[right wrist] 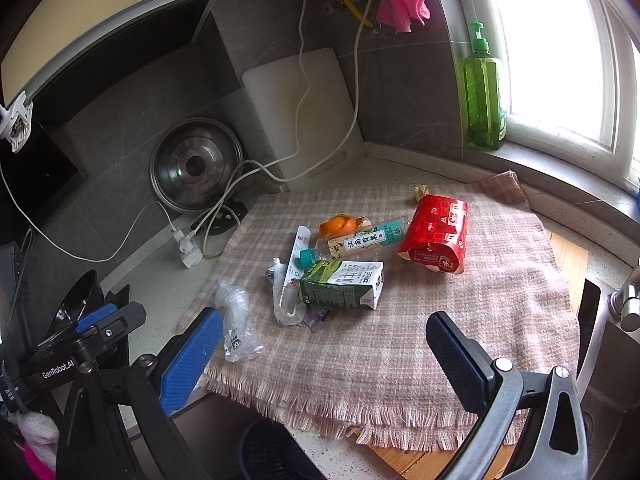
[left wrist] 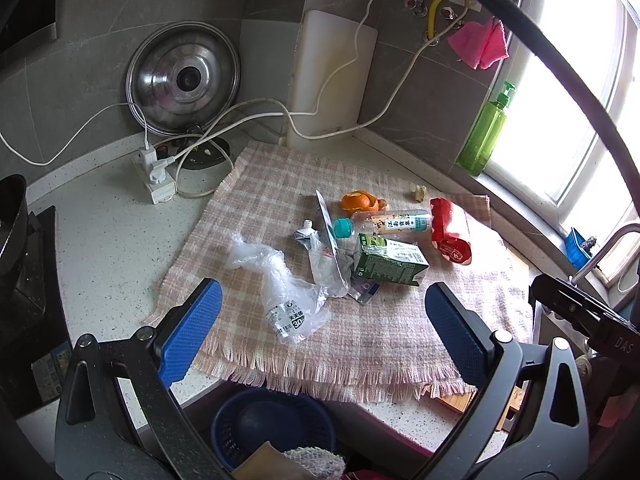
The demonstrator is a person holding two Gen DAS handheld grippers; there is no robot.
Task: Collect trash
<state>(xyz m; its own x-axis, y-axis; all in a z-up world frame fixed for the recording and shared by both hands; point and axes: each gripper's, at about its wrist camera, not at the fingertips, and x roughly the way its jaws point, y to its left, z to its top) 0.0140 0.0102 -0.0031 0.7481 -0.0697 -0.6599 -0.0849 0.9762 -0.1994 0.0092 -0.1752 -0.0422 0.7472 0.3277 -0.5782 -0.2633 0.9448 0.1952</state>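
While every piece of trash sits on the checked cloth [left wrist: 380,332], the collecting looks, by my judgement, not yet begun. Near the middle of that cloth, in the left wrist view, lie a green carton [left wrist: 390,262], a small labelled bottle [left wrist: 394,223] with a teal cap just at its 9 o'clock end, an orange peel [left wrist: 360,201] at the bottle's 11 o'clock, and a red packet [left wrist: 450,230] at the carton's 2 o'clock. A squeezed tube [left wrist: 307,235] and a long flat wrapper [left wrist: 330,240] lie at the carton's 9 o'clock, touching or overlapping it; a crumpled clear bag [left wrist: 280,284] sprawls toward 7 o'clock. A small scrap [left wrist: 419,193] rests apart near the cloth's far edge, at the peel's 3 o'clock.

A dark blue basket [left wrist: 276,424] shows below the counter edge at 6 o'clock in the left view; whether it is the bin for this trash I cannot tell.

Both tongs stand wide apart and empty. The left gripper [left wrist: 320,332] hovers with its blue pads [left wrist: 188,332] either side of the clear bag, touching nothing that I can see. The right gripper [right wrist: 324,352] hangs over the near part of the cloth, its left pad close beside the bag [right wrist: 238,320], not closed on anything. All pieces remain to be gathered.
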